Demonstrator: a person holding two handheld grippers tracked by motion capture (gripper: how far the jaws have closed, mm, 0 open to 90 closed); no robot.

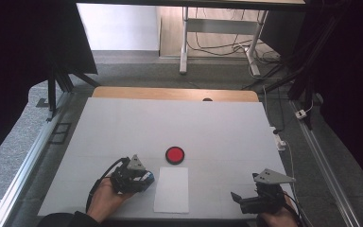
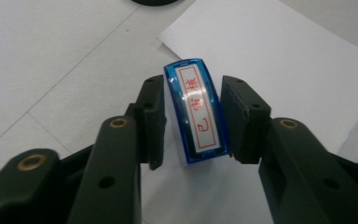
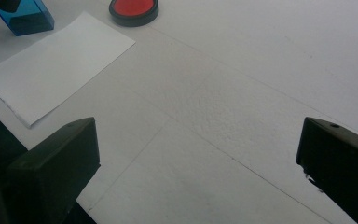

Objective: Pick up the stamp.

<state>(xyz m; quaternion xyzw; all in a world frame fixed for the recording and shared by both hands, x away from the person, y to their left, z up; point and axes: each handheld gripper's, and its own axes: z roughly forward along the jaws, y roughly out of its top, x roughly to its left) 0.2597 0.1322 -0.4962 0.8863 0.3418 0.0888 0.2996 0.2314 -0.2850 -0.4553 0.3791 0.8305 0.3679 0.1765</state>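
Note:
A blue stamp [image 2: 196, 112] with a white label printed in red stands at the left edge of a white paper sheet [image 2: 284, 60]. My left gripper [image 2: 193, 93] is shut on the stamp, with a black pad against each long side. In the high view the left gripper [image 1: 139, 181] and the stamp [image 1: 147, 178] sit just left of the sheet [image 1: 171, 189]. A round red ink pad [image 1: 175, 154] in a black case lies beyond the sheet. My right gripper [image 1: 238, 198] rests near the table's front right and is open [image 3: 198, 144] over bare white surface.
A white cover [image 1: 217, 127] spreads over the table, and a strip of wood [image 1: 170, 93] shows at the far edge. Metal rails run along both sides. Desk legs and cables stand on the floor beyond. The right gripper view takes in the stamp [image 3: 25, 16], ink pad [image 3: 134, 9] and sheet [image 3: 56, 60].

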